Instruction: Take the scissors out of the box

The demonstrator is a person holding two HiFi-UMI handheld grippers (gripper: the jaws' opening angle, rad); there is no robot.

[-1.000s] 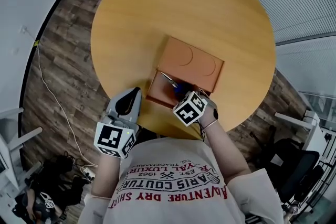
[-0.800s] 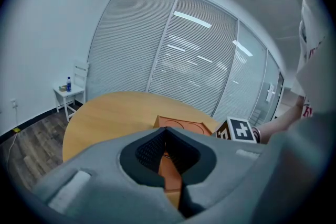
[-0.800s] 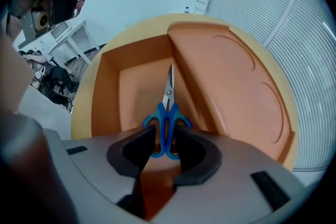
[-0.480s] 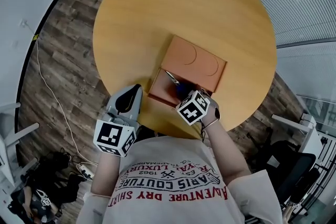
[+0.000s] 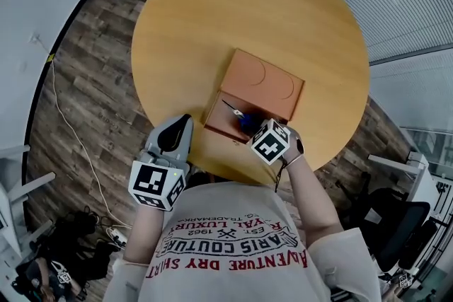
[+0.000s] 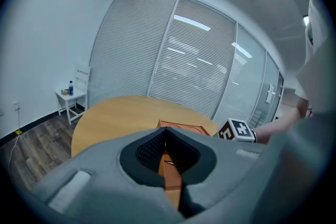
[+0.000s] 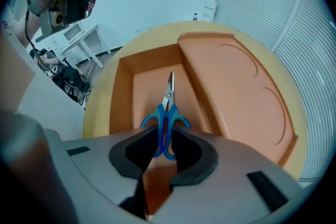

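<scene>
The blue-handled scissors, blades closed, lie flat inside the open orange box, by the near edge of the table.

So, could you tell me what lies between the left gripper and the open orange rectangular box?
Only bare round wooden table; the head view shows nothing between the left gripper and the open orange rectangular box.

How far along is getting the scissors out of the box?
Done: box open, lid lying alongside. In hand: the right gripper jaws have just been closing around the scissors at the blue handles; firm grip unclear. To do: lift them out; they lie on the box floor.
</scene>
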